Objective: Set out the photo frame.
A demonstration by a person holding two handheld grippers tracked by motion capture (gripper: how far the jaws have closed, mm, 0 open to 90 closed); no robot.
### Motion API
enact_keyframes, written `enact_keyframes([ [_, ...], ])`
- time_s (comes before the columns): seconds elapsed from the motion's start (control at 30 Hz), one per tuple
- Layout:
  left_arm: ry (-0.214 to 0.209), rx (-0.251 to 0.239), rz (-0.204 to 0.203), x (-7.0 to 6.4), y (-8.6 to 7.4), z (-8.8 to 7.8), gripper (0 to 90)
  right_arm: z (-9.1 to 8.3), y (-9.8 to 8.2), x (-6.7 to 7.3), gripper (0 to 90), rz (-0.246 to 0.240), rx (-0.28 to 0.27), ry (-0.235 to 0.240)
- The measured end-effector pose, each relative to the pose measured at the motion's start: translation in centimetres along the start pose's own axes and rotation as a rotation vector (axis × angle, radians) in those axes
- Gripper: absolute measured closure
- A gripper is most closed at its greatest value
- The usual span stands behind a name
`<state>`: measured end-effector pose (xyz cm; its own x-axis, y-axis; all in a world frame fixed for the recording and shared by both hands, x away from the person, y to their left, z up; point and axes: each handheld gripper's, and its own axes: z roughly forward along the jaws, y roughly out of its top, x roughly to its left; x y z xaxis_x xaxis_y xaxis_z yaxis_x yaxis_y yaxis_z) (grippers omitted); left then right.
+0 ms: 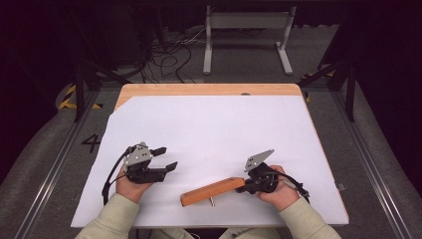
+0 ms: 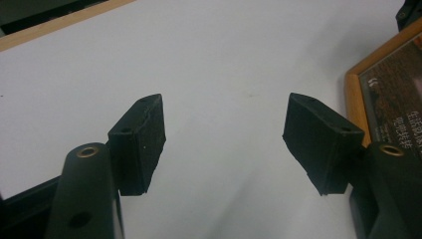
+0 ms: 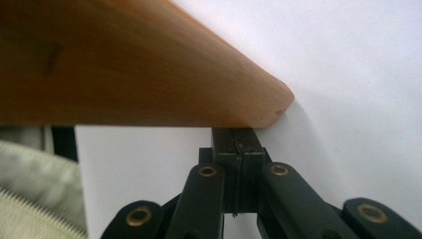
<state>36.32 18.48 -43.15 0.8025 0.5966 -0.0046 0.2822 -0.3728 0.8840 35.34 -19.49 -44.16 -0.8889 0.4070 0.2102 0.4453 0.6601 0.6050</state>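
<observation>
In the high view, the wooden block point(image 1: 212, 191) lies slanted on the white sheet point(image 1: 214, 124), low and just right of centre in the frame. A small metal peg point(image 1: 211, 202) sticks out beneath its lower edge. The right gripper point(image 1: 245, 187), in the lower right, meets the block's right end. The left gripper point(image 1: 165, 158), in the lower left, rests on the sheet well apart from the block, its jaws spread with nothing between them.

In the left gripper view, the two black pads point(image 2: 141, 139) stand wide apart over bare white sheet. At the right edge of the frame the block shows a wooden rim around a dark printed face point(image 2: 395, 104).

In the right gripper view, the jaws are pressed fully together at lower centre. The block's rounded wooden edge point(image 3: 149, 69) crosses the upper left of the frame just above their tips. Whether anything thin is pinched there I cannot tell. A pale sleeve point(image 3: 30, 189) fills the lower left corner.

The step in hand looks like taking hold of, or nudging, the block's right end. Next, the right gripper probably needs a firm purchase on that end, while the left closes in on the far end to steady or lift it.
</observation>
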Motion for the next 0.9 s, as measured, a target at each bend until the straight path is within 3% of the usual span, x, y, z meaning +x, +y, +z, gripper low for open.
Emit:
enact_keyframes([
  [0.13,0.003,0.003,-0.002,0.0,-0.1,-0.1,33.1,0.4,0.6,-1.0,90.0,0.048,-0.041,-0.011],
  [0.4,0.009,0.007,-0.004,0.2,-0.3,0.0,33.0,1.3,2.1,-2.3,90.0,0.08,-0.072,-0.02],
  [0.57,0.01,0.013,-0.023,0.3,-0.3,0.0,32.9,1.9,3.4,-2.8,90.0,0.081,-0.075,-0.032],
  [0.9,0.009,0.022,-0.023,0.5,-0.3,0.1,32.8,3.3,6.0,-3.7,90.0,0.07,-0.084,-0.057],
])
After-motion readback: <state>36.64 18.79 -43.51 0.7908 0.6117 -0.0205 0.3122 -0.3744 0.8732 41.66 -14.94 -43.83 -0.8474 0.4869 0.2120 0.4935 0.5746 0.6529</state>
